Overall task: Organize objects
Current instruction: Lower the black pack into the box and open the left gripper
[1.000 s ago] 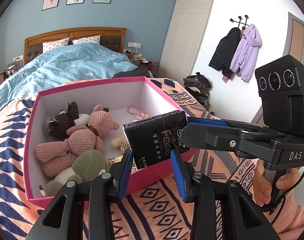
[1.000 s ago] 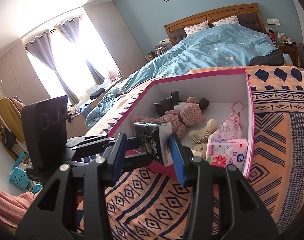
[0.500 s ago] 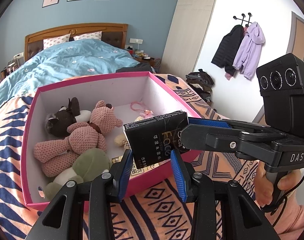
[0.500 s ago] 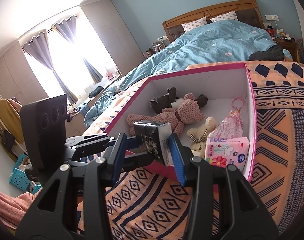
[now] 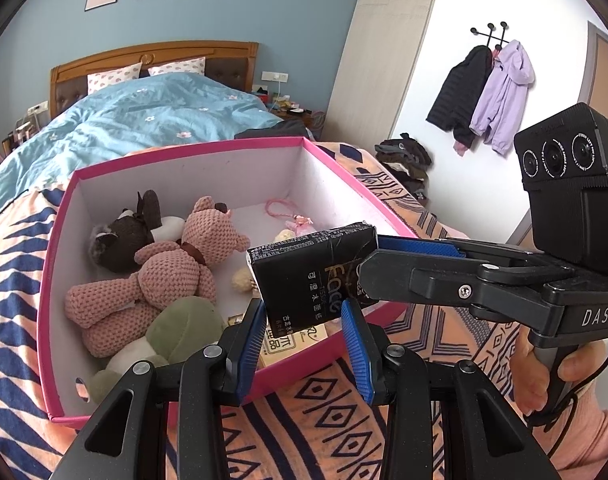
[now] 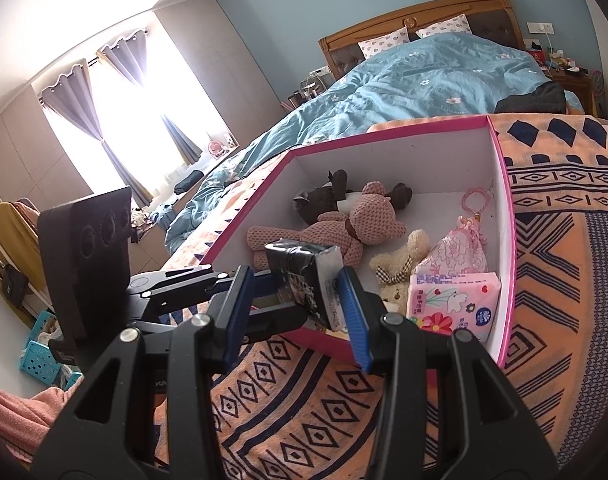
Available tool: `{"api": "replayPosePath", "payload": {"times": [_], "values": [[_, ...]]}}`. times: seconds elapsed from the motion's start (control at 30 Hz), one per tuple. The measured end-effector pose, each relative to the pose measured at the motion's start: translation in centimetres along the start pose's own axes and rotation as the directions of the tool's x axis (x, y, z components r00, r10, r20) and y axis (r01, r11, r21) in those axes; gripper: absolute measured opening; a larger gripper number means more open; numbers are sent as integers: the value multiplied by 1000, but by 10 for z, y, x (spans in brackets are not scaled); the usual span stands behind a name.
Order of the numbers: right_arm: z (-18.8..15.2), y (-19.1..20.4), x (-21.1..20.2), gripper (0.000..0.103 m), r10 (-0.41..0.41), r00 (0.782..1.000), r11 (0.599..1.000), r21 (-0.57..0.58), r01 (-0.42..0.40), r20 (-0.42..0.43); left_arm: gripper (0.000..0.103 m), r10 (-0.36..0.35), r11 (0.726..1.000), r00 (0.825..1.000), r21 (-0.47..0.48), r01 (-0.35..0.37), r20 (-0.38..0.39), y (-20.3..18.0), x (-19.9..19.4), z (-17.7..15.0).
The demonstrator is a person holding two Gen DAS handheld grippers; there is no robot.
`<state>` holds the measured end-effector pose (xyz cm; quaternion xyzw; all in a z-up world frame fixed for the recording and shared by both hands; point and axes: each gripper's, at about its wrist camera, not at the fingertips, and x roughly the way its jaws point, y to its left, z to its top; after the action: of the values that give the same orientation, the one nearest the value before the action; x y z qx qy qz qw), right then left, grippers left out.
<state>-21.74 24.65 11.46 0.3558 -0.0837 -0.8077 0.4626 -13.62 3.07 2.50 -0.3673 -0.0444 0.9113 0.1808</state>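
**Status: black tissue pack held over the box, not yet released**

The right gripper [image 5: 368,258] is clamped on the black plastic-wrapped tissue pack [image 5: 312,276], gripping one end of it. The pack hangs tilted above the near wall of the pink-rimmed white cardboard box [image 5: 184,152], directly ahead of the left gripper [image 5: 302,340]. The left gripper's blue pads stand apart and hold nothing; the pack sits beyond them, with no visible contact.

Items already inside the box, ahead of both grippers:
- pink knitted teddy bear [image 5: 164,272]
- dark brown plush toy [image 5: 120,240], behind the bear
- green and white plush toy [image 5: 172,332], nearest the left gripper
- small cream bear [image 6: 400,264]
- pink floral tissue pack [image 6: 452,304], just past the right gripper's tip
- pink drawstring pouch [image 6: 460,252]

The box rests on an orange patterned blanket [image 6: 564,280] on the bed.

Assessment: sorting appears well advanced. The remaining step is to lower the black pack into the free space near the front wall and release it.
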Motion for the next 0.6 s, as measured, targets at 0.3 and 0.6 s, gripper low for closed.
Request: {"api": "replayPosePath", "payload": {"times": [0.3,0.6], "values": [[4,-4,6,47,-9,1000,1000,9,9,-8,38,9,1000,1000,2,-9,-13,3,7,3],[3,-13,14,47,-13,1000,999,29,14,-26,39,11,1000,999,-8,-11,-35,8,16,4]]}}
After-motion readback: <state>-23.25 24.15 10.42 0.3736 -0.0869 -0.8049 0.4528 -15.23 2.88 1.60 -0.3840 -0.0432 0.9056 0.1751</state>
